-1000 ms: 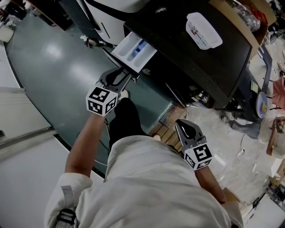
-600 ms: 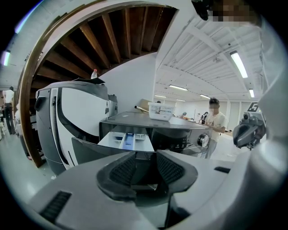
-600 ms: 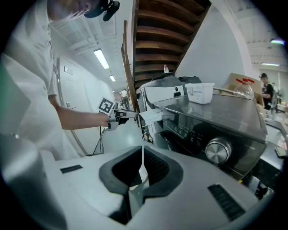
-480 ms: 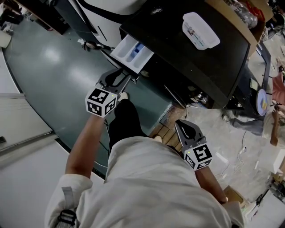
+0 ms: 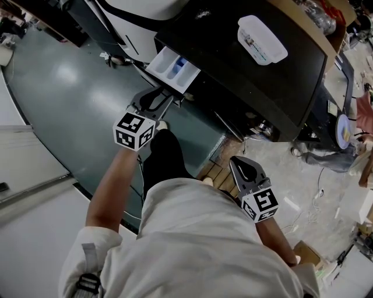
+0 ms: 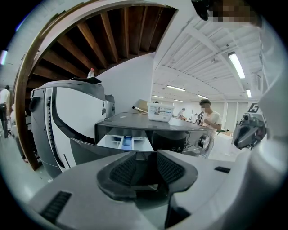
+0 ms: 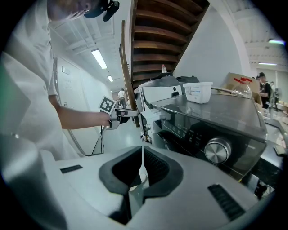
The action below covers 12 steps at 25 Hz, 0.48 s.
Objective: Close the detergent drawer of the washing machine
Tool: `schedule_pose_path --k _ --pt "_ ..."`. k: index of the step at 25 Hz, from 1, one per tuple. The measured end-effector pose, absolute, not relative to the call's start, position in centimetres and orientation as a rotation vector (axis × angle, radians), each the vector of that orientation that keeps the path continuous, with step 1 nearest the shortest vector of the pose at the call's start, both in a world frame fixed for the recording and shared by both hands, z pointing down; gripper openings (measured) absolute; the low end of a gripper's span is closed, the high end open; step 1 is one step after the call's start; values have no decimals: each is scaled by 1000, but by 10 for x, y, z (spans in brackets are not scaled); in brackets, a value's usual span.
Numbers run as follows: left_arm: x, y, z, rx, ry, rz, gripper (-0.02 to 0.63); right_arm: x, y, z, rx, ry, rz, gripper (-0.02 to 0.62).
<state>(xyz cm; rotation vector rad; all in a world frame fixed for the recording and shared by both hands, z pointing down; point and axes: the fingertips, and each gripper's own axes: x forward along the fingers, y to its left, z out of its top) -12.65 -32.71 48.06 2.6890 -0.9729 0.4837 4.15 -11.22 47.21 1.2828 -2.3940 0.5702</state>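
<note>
The white detergent drawer [image 5: 173,68] with a blue compartment stands pulled out of the dark washing machine [image 5: 245,64]. In the head view my left gripper [image 5: 165,96] has its tips right at the drawer's front edge. The left gripper view shows the drawer [image 6: 125,142] just beyond that gripper [image 6: 144,164], whose pads stand a little apart, open, with nothing between them. My right gripper [image 5: 236,160] hangs back near my waist, clear of the machine. In its own view the right gripper [image 7: 143,162] is shut and empty; the drawer [image 7: 153,116] and the machine's knob [image 7: 217,150] lie beyond.
A clear plastic container [image 5: 262,39] sits on the machine's top. A white-and-black appliance [image 5: 140,17] stands to the machine's left. Green floor [image 5: 70,99] spreads on the left; cables and clutter [image 5: 326,157] lie on the right. A person [image 6: 209,119] stands far behind.
Hardly anything differs. My left gripper stays at the drawer's front and the right gripper keeps its place; only the head view shifts slightly.
</note>
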Motion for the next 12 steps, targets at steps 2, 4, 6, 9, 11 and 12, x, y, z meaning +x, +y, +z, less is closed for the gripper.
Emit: schedule_pose_path --k 2,4,6,9,11,12 --pt "-124 -330 480 2690 -969 481 146 43 -112 473 1288 -2389 575 18" --pt "-121 -333 480 2692 -966 479 144 44 -113 473 1292 -2385 580 18" --pt "-119 -337 480 2696 -962 479 144 45 -115 474 1296 -2381 583 18" --pt "-115 -341 481 2701 -956 478 144 47 -117 475 1304 -2379 583 18" --pt "-113 -343 481 2702 -951 478 144 47 -119 475 1310 -2378 582 18" --pt "-112 -345 481 2704 -948 478 143 48 -120 475 1313 -2377 583 18"
